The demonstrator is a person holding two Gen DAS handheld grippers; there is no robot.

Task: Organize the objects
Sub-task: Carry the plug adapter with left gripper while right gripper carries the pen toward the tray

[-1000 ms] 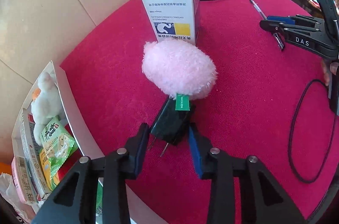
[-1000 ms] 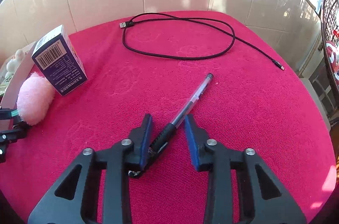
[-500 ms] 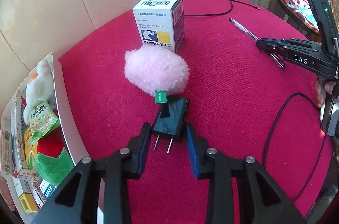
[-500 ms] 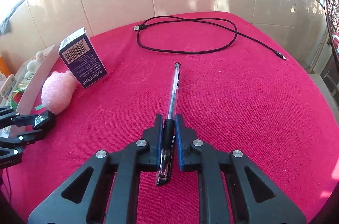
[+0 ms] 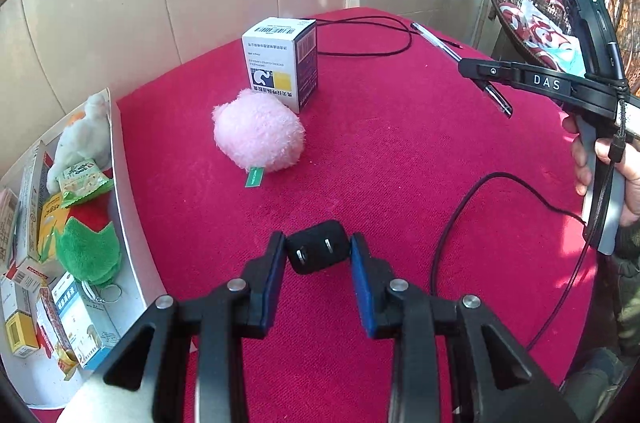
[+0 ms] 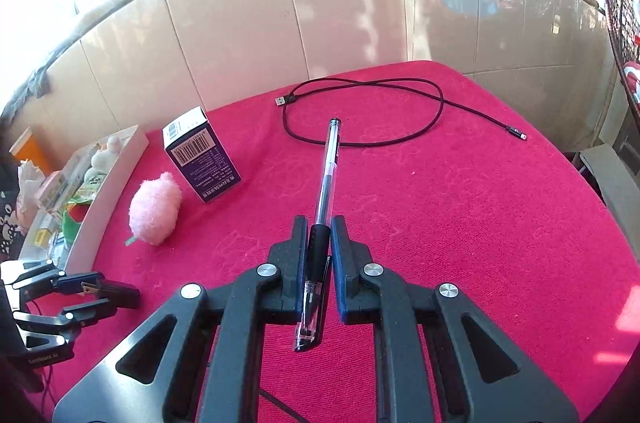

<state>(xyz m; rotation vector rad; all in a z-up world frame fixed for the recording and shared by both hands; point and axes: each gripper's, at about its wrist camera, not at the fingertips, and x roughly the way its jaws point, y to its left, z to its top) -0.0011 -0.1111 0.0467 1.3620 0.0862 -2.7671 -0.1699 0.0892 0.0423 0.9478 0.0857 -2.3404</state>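
My left gripper (image 5: 318,257) is shut on a black plug adapter (image 5: 318,251), prongs facing the camera, held above the red cloth; the pair also shows in the right wrist view (image 6: 86,299). My right gripper (image 6: 319,243) is shut on a clear pen (image 6: 326,191) with a black grip, lifted off the table and pointing away; it also shows in the left wrist view (image 5: 468,67). A pink plush ball (image 5: 258,133) lies beside a white and purple medicine box (image 5: 280,63).
A white tray (image 5: 124,191) at the left table edge holds plush toys, snack packets and small boxes. A black USB cable (image 6: 360,111) loops at the far side. Another black cable (image 5: 460,207) trails on the right. A tiled wall stands behind.
My left gripper closed on the plug adapter and lifted it back from the plush ball, turning it prongs-up. My right gripper closed on the pen and raised it off the cloth.
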